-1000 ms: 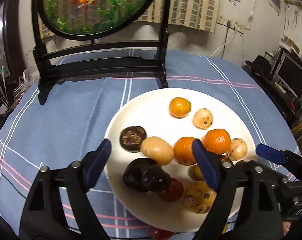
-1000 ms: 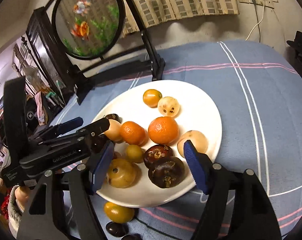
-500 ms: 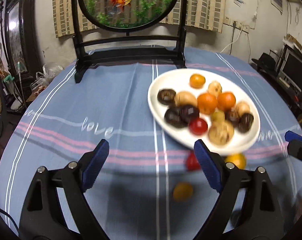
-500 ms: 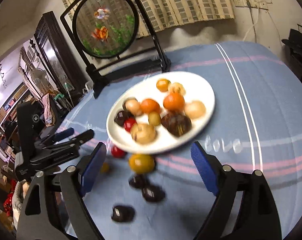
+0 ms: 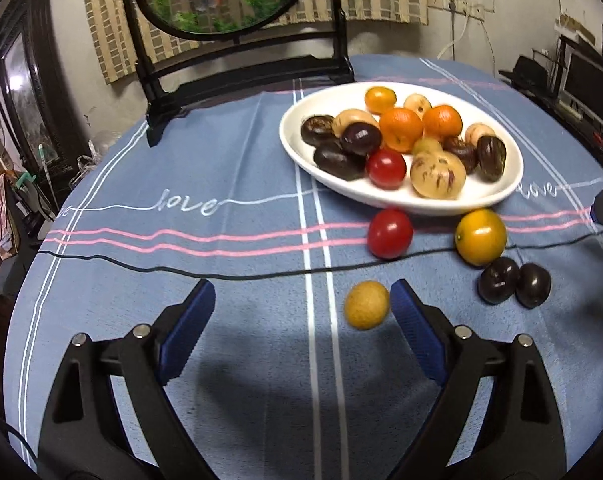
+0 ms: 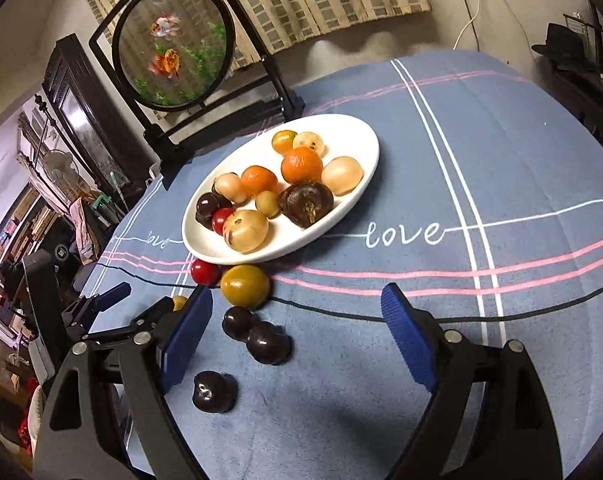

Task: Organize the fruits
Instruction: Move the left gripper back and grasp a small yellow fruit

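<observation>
A white plate [image 5: 297, 152] [image 6: 365, 160] holds several fruits: oranges, dark ones, tan ones, a red one. On the cloth in front of it lie a red fruit [image 5: 389, 234] [image 6: 204, 272], a yellow-orange fruit [image 5: 480, 236] [image 6: 245, 285], two dark fruits [image 5: 513, 286] [image 6: 257, 336], another dark one [image 6: 214, 392] and a small yellow fruit [image 5: 366, 304]. My left gripper [image 5: 301, 320] is open and empty, the small yellow fruit just inside its right finger. My right gripper [image 6: 297, 328] is open and empty, above the dark fruits.
A round goldfish screen on a black stand [image 5: 237, 60] [image 6: 173, 48] stands at the back of the blue-clothed round table [image 5: 181, 208]. A thin black cable [image 5: 141, 270] crosses the cloth. The left gripper shows in the right wrist view [image 6: 113, 316].
Both grippers have pulled back from over the plate toward the near side of the table. The loose fruits on the cloth have come into view. Both stay open.
</observation>
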`<state>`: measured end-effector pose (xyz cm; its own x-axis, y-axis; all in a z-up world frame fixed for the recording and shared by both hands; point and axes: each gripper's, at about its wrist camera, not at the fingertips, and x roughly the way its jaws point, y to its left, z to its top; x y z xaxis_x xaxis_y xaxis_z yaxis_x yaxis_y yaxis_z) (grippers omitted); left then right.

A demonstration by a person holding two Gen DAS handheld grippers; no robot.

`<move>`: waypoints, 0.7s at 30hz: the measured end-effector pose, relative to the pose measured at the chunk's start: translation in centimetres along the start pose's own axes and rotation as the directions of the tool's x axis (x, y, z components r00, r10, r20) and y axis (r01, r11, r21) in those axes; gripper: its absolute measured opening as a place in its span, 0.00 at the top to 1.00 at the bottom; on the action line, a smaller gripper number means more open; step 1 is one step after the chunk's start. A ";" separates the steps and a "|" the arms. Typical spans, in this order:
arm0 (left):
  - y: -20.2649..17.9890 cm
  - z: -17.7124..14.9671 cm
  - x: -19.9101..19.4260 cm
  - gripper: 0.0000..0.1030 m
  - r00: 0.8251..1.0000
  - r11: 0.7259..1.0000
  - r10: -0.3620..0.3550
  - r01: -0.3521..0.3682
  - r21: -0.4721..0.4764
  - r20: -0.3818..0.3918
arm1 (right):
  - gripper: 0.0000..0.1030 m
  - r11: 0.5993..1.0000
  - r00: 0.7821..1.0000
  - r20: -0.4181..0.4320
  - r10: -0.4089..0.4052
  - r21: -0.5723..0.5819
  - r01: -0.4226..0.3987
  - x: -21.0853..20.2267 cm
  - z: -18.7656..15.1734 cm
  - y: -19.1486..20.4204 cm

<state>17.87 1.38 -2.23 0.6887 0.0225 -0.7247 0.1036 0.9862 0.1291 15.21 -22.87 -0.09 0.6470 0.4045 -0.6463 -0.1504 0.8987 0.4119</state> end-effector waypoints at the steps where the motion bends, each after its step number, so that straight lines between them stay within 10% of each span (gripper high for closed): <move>1: -0.3 -0.2 0.2 0.12 1.000 1.000 0.001 -0.001 0.015 -0.005 | 0.16 1.000 1.000 -0.005 0.000 0.001 0.000 0.1 0.0 0.0; 11: 0.1 -0.3 1.0 0.12 0.996 0.996 0.086 -0.086 0.016 -0.013 | 0.16 1.000 1.000 0.005 -0.021 -0.005 0.021 -0.1 -0.1 -0.1; 21: -0.6 -0.4 0.6 0.19 1.000 0.999 0.014 -0.014 0.042 0.011 | 0.16 0.998 1.000 0.011 -0.028 -0.057 0.029 0.0 -0.4 0.7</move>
<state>17.93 0.83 -2.98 0.6981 0.0343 -0.7152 0.1238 0.9780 0.1677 14.82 -22.21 -0.04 0.6591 0.3771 -0.6507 -0.1741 0.9182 0.3558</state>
